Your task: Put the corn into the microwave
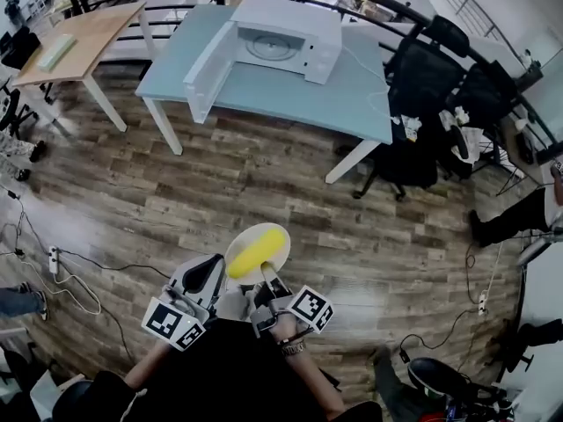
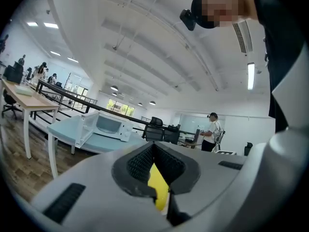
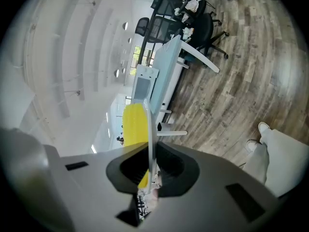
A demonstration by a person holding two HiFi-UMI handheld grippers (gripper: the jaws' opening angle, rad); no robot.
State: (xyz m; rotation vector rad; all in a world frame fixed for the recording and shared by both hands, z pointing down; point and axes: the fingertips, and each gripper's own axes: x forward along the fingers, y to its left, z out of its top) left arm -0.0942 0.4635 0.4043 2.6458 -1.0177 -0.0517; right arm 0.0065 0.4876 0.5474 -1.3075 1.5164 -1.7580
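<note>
- Wooden floor [image 1: 264, 192]: open passage up to the table [image 1: 361, 104].
- Microwave [image 1: 321, 29]: door [image 1: 209, 69] swung out to the left, cavity mouth unobstructed.
- Office chairs [image 1: 422, 86]: crowd the table's right end.
- Cables [image 1: 79, 271]: trail across the floor at left.

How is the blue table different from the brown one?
The blue table has a smooth pale blue top; the wooden table has a light brown wood top. The blue table carries the white microwave, its door swung open; the wooden table carries only a flat pale thing. The blue table stands in the middle of the head view, the wooden table off to the left. Both have white legs.
</note>
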